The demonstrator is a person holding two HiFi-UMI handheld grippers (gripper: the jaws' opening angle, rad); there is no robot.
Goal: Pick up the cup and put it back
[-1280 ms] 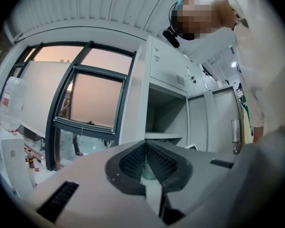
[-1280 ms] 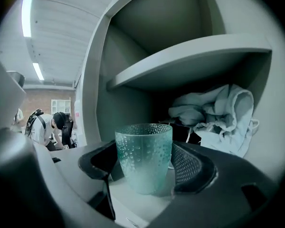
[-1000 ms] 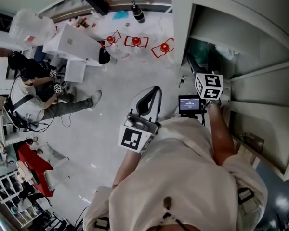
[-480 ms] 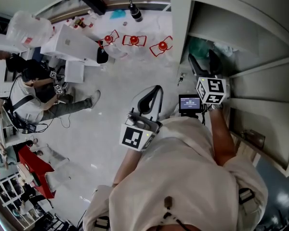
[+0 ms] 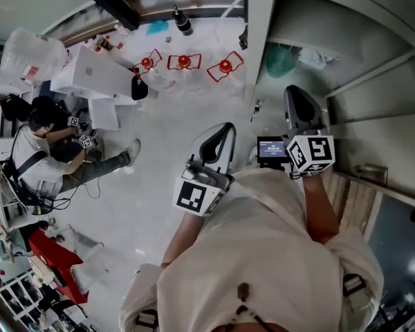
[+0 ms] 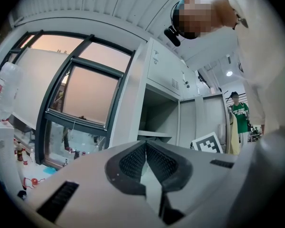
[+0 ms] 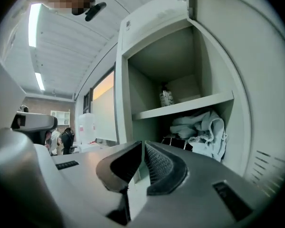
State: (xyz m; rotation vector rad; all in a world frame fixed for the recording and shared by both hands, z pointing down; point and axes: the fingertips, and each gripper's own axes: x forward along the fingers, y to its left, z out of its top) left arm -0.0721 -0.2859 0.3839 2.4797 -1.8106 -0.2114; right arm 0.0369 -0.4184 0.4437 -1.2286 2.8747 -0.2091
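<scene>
A small patterned cup (image 7: 166, 98) stands upright at the back of the upper shelf of an open white locker (image 7: 213, 56). My right gripper (image 7: 142, 145) is in front of the locker, below and short of that shelf, well apart from the cup. Its jaws are closing with nothing between them, and the tips meet. From the head view the right gripper (image 5: 299, 97) points at the locker opening. My left gripper (image 5: 220, 131) is held beside it at chest height over the floor, shut and empty, its tips (image 6: 146, 144) together.
A crumpled pale cloth (image 7: 200, 127) lies on the locker's lower shelf above a dark checked item (image 7: 176, 141). On the floor at left are a seated person (image 5: 38, 144), a white box (image 5: 97, 68), a big water bottle (image 5: 29, 45) and red-marked items (image 5: 183, 61).
The right gripper has drawn back out of the locker toward the person's body, and its jaws now show outside the opening. The left gripper has hardly moved.
</scene>
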